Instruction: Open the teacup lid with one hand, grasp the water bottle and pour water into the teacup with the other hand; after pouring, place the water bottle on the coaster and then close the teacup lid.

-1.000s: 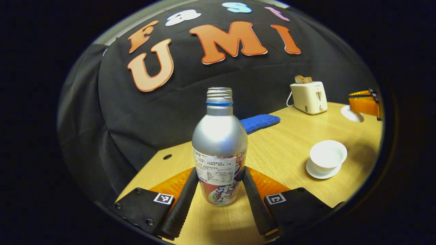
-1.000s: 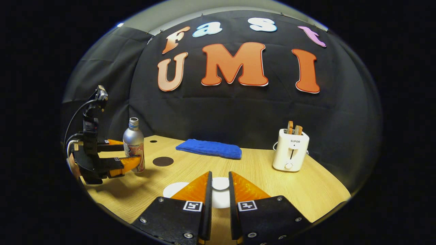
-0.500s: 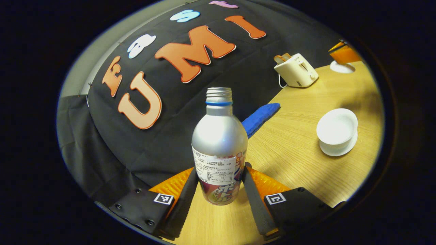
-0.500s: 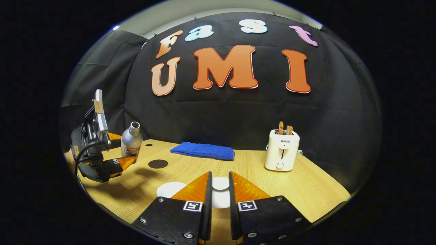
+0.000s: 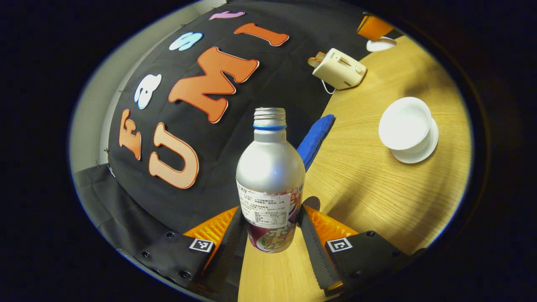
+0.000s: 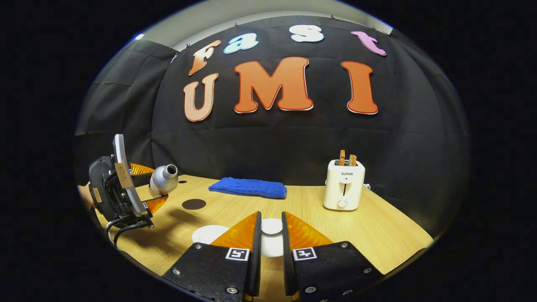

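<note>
Water bottle (image 5: 270, 184), uncapped and tilted, sits clamped in my left gripper (image 5: 270, 235) above the wooden table (image 5: 377, 188). Teacup (image 5: 406, 124) stands open, contents unclear; my right gripper (image 6: 269, 235) pinches its lid (image 6: 271, 226).

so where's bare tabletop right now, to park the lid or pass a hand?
Bare wood lies between the towel and the lid, and right of the toaster. In the left gripper view, bare wood separates the bottle from the cup. It is crowded at the left around the coaster and left gripper.
</note>
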### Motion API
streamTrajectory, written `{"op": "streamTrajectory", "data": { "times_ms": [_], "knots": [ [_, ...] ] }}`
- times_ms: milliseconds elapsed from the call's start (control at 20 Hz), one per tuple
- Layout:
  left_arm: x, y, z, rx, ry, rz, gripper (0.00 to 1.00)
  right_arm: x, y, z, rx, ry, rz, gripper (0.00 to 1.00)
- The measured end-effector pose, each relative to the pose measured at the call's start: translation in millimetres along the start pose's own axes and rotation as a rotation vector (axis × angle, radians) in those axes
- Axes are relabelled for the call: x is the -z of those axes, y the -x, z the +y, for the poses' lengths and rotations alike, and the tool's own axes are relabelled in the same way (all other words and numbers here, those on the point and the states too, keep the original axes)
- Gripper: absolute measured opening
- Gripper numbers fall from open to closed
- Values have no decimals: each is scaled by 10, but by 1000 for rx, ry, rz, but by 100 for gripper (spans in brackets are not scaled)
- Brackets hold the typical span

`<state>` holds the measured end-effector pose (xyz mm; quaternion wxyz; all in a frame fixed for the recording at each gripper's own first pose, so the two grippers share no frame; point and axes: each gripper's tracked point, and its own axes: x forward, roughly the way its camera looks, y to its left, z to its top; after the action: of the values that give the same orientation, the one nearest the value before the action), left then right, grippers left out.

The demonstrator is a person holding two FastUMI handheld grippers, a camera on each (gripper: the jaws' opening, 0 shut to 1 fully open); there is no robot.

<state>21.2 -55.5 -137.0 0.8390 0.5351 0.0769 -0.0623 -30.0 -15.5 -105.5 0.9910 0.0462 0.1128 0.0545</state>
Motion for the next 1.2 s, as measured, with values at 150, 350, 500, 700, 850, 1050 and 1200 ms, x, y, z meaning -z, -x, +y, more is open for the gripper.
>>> {"op": "streamTrajectory", "data": {
  "times_ms": [150, 350, 500, 700, 850, 1050, 1200],
  "knots": [
    [-2, 4, -24, 0, -86, -14, 83, 0, -2, -2, 2, 0, -1, 23],
    [-37, -31, -94, -7, -214, -32, 80, 5, 17, 4, 4, 7, -1, 23],
    [-46, -58, -141, 5, -261, -41, 81, 19, 25, -3, 0, 7, 1, 23],
    [-129, -81, -138, 5, -346, -53, 83, 56, 41, -39, 4, 5, 6, 23],
    [-196, -59, -122, 5, -416, -68, 83, 80, 46, -65, 9, 4, 9, 23],
    [-314, -59, -109, 9, -501, -92, 86, 86, 65, -96, 11, -1, 9, 23],
    [-383, -61, -131, 15, -560, -106, 80, 92, 79, -124, 12, -4, 10, 23]
  ]
}}
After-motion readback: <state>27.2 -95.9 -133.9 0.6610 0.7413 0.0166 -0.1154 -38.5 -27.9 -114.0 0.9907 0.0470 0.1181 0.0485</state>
